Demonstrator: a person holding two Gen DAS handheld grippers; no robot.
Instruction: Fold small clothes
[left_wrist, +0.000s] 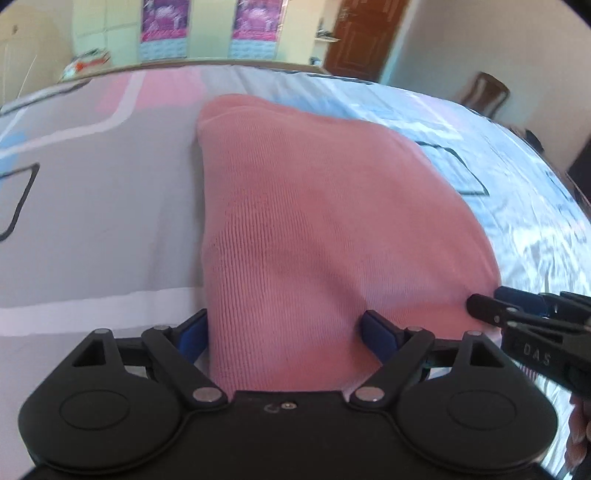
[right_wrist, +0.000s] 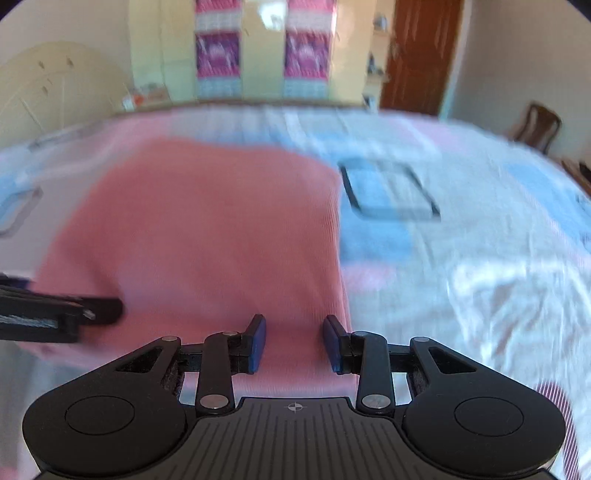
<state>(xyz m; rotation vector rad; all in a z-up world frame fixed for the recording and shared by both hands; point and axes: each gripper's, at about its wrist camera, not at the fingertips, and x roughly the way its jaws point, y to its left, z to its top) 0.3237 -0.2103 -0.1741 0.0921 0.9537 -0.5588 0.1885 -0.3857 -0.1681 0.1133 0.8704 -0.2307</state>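
Nearby, pink garment (left_wrist: 314, 221) edge, open bedsheet (right_wrist: 480, 258) rightward.

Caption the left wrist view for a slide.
Left gripper open around the near edge of a pink knit garment on the bed.

We see our right gripper (right_wrist: 294, 341), jaws apart, over the near edge of a pink cloth (right_wrist: 207, 229) on the bed (right_wrist: 461, 236); our left gripper (right_wrist: 107, 310) reaches in from the left.
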